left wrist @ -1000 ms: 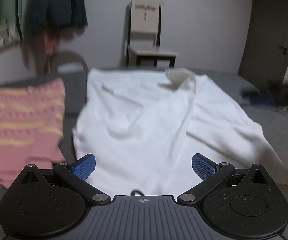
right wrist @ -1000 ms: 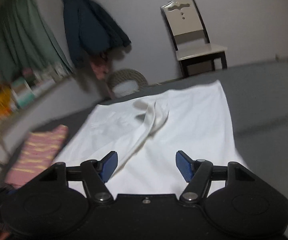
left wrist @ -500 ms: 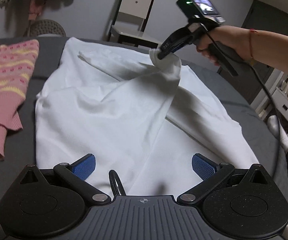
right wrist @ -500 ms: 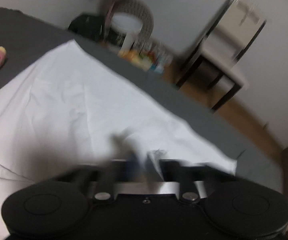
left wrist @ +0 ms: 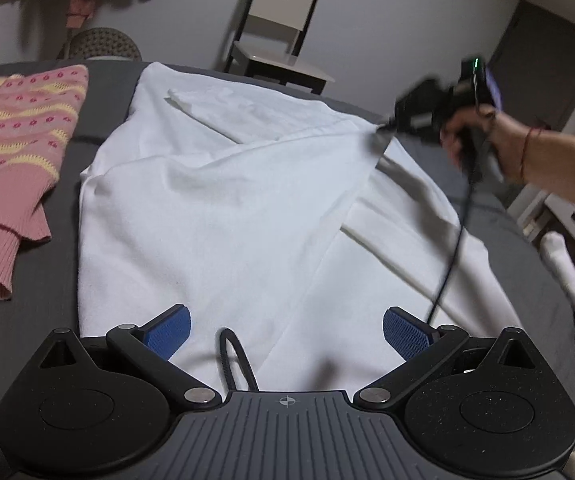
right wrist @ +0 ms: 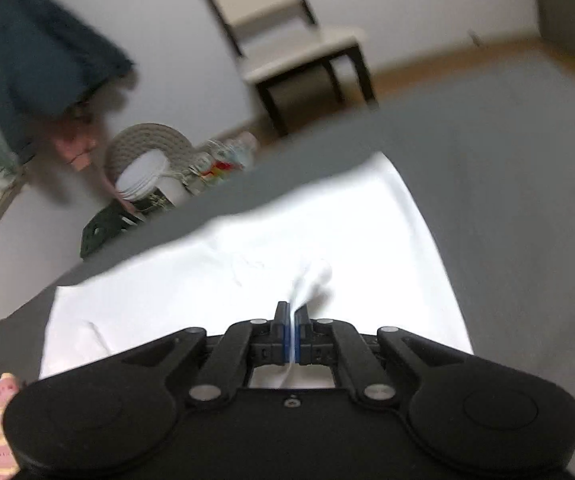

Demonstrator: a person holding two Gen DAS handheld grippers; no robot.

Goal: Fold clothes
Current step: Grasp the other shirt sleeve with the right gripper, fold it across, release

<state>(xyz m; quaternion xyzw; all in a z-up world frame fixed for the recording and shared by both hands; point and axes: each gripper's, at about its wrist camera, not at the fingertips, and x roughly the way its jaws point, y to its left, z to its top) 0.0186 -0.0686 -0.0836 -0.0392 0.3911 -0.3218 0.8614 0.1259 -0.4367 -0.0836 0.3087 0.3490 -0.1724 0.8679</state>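
A white garment [left wrist: 227, 208] lies spread over the grey bed [left wrist: 27, 328], one sleeve pulled taut across it toward the right. My right gripper [left wrist: 383, 130], held by a hand at the right, is shut on that sleeve's end. In the right wrist view the right gripper [right wrist: 292, 316] has its blue pads pressed together on a pinch of the white garment [right wrist: 247, 264]. My left gripper [left wrist: 285, 326] hovers open over the garment's near edge, with nothing between its fingers.
A folded pink knitted sweater [left wrist: 11, 152] lies on the bed at the left. Behind the bed stand a chair [left wrist: 283, 28] and a woven basket [left wrist: 103, 44]. A cable [left wrist: 451, 248] hangs from the right gripper. A white-socked foot [left wrist: 563, 264] is at the bed's right side.
The right gripper closed on the sleeve end a second ago, and has carried it from the garment's middle out to the right, pulling the sleeve taut. The left gripper stays open, nearly still.
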